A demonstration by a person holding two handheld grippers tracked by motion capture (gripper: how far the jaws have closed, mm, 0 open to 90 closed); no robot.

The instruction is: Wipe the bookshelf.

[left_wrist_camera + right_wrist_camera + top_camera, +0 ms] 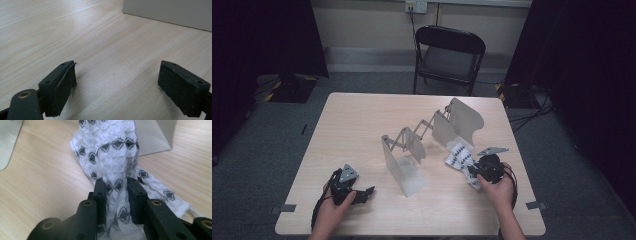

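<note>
A white cloth (459,155) with black diamond marks lies bunched on the table, right of centre. My right gripper (472,169) is shut on it; in the right gripper view the two jaws pinch a fold of the cloth (112,150) between them at my right gripper (116,185). My left gripper (363,193) rests near the front left of the table, left of the metal rack. Its jaws stand wide apart in the left gripper view, with only bare wood at my left gripper (117,75).
A grey metal rack (432,131) of upright plates joined by a scissor link runs diagonally across the middle of the wooden table (357,120). One plate (170,11) stands just ahead of the left gripper. A black folding chair (449,50) stands beyond the far edge.
</note>
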